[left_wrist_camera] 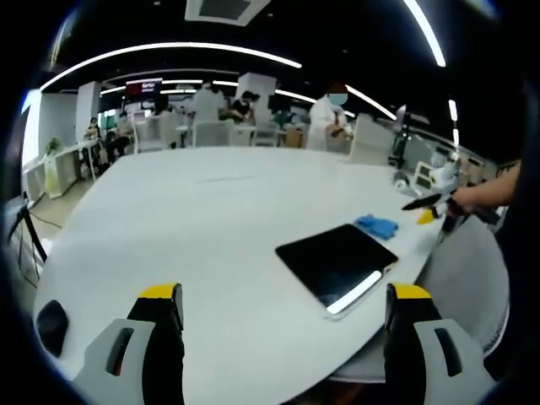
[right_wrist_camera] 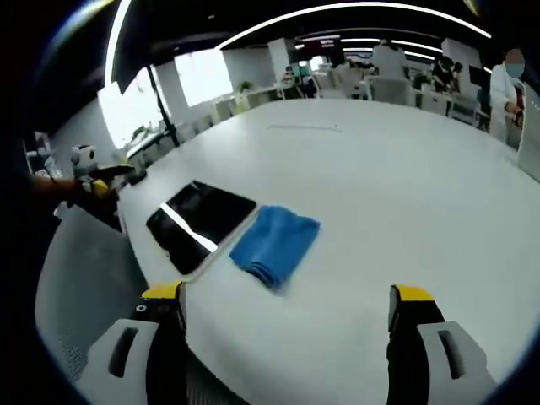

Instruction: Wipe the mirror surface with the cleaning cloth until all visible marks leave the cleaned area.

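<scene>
A: Since the right gripper point(right_wrist_camera: 287, 316) stands with jaws apart and empty, where's the cleaning cloth point(right_wrist_camera: 276, 244)?

B: Just ahead between them, folded beside the mirror point(right_wrist_camera: 199, 223). It should pinch the cloth's thick edge squarely.

A: And the left gripper point(left_wrist_camera: 287, 316)?

B: Also agape, mirror ahead.

table point(right_wrist_camera: 405, 169) wide open | obstacles — mirror point(right_wrist_camera: 198, 221), cloth point(right_wrist_camera: 276, 244) touching
</scene>
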A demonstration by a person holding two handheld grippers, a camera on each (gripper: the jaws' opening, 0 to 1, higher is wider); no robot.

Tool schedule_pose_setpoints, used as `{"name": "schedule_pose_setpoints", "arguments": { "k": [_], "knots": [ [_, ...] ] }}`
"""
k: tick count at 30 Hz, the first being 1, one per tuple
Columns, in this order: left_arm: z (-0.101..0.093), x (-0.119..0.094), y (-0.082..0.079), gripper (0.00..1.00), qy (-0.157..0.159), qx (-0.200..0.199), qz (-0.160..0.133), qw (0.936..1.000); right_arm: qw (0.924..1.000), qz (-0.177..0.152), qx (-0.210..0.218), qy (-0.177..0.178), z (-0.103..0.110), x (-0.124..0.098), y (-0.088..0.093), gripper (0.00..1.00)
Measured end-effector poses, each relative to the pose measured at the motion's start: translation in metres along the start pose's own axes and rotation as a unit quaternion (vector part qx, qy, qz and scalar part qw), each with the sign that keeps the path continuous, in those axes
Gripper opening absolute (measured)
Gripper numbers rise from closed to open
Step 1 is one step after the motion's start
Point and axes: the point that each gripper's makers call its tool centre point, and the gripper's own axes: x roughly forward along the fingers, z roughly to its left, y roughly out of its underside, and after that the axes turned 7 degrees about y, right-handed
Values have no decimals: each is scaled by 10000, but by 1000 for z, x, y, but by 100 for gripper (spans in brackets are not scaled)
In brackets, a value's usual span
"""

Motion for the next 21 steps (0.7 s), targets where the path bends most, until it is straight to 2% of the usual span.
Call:
{"name": "schedule_pose_setpoints", "arguments": {
  "k": [2, 6, 8, 10, 13, 15, 21],
  "knots": [
    [4, -4, -5, 100, -65, 24, -109, 9999, 10000, -56, -14, -49, 8, -4, 1, 100],
    [5, -8, -4, 100, -87, 119, -72, 9999, 9996, -7, -275, 25, 12, -5, 4, 100],
    [5, -9, 1, 100, -55, 173, 14, 9998, 9983, 61, -476, 325, 2, -6, 2, 99],
    [5, -11, 1, 100, -65, 237, 12, 9997, 9983, -210, -408, 373, -1, -7, -9, 100],
    [7, -14, 1, 100, -83, 262, 24, 9996, 9988, -320, -188, 306, 0, -8, -15, 100],
    [8, -15, 1, 100, -97, 278, 31, 9996, 9985, -362, -228, 339, 0, -9, -17, 100],
    [4, -15, -2, 100, -103, 306, 9, 9995, 9988, -335, -97, 356, -5, -14, -4, 100]
  ]
}}
